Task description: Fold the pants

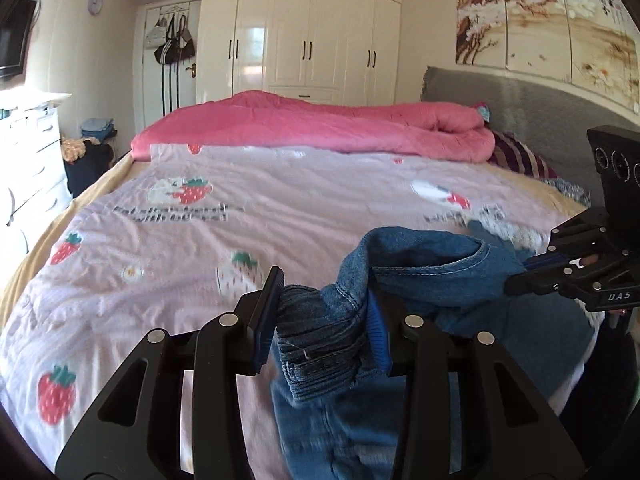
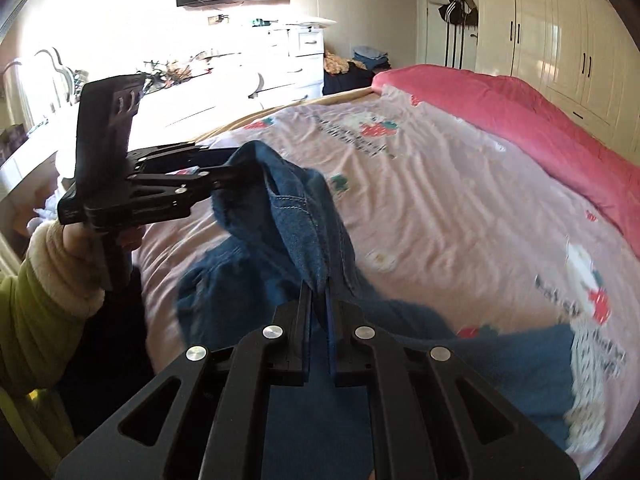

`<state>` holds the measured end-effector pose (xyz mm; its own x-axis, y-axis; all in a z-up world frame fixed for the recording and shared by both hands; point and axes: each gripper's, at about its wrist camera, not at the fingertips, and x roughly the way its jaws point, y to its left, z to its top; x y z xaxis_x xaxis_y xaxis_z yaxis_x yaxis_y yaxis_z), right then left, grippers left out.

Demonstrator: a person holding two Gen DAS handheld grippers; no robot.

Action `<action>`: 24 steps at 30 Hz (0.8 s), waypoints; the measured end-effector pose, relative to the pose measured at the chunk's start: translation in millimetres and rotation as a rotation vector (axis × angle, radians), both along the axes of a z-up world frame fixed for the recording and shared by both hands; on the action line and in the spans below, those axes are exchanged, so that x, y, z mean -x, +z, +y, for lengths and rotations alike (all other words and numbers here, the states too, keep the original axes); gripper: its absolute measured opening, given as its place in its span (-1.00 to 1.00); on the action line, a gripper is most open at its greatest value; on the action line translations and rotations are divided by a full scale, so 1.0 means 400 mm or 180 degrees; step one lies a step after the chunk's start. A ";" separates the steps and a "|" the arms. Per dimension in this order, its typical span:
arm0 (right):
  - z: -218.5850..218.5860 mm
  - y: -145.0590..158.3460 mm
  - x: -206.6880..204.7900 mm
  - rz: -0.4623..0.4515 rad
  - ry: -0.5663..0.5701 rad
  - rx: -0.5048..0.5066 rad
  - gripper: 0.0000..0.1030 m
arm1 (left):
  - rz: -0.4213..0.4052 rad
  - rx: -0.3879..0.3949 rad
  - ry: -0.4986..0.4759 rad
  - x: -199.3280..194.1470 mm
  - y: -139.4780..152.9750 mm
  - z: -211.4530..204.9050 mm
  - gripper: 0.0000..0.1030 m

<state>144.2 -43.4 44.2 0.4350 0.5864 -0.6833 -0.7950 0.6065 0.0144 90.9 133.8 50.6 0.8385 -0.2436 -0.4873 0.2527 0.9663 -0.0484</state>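
A pair of blue denim pants (image 1: 420,280) hangs lifted above a bed, low and right of centre in the left wrist view, part of the cloth trailing down onto the pink strawberry-print quilt (image 1: 200,248). The left gripper (image 1: 326,320) pinches a thick bunched wad of denim, seemingly a rolled hem or cuff, between its blue pads. The right gripper (image 2: 319,320), at bottom centre of its own view, has its fingers pressed together on a thin seam edge of the same garment. A hand (image 2: 76,240) in a green sleeve with a cream cuff carries the left tool at the left of that frame. A folded pink duvet (image 1: 320,128) lies across the upper half of the bed, white wardrobes (image 1: 304,36) behind it. The risk appears to lie in the right side's shallow bite: a sharp pull could slip the seam free, dropping one side and leaving the pants twisted rather than flat.
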 end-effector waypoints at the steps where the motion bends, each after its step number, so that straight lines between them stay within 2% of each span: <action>1: -0.001 -0.008 0.021 0.0007 0.0040 0.0007 -0.90 | 0.0074 -0.0045 0.0031 0.020 -0.013 -0.003 -0.37; 8: 0.014 -0.088 0.138 0.0222 0.0166 0.0047 -0.87 | 0.0421 -0.0132 0.0225 0.101 -0.074 0.001 -0.29; 13: 0.023 -0.140 0.177 0.0318 0.0138 0.0083 -0.83 | 0.0548 -0.0150 0.0309 0.132 -0.092 0.008 0.04; 15: 0.019 -0.163 0.180 0.0442 0.0115 0.0065 -0.82 | 0.0592 -0.0195 0.0342 0.146 -0.097 0.014 0.17; 17: 0.020 -0.186 0.183 0.0515 0.0098 0.0084 -0.82 | 0.0655 -0.0163 0.0331 0.160 -0.103 0.021 0.22; 19: 0.022 -0.200 0.189 0.0522 0.0078 0.0100 -0.80 | 0.0691 -0.0160 0.0364 0.171 -0.108 0.025 0.39; 24: 0.020 -0.210 0.183 0.0585 0.0034 0.0038 -0.77 | 0.0856 -0.0114 0.0483 0.186 -0.119 0.045 0.45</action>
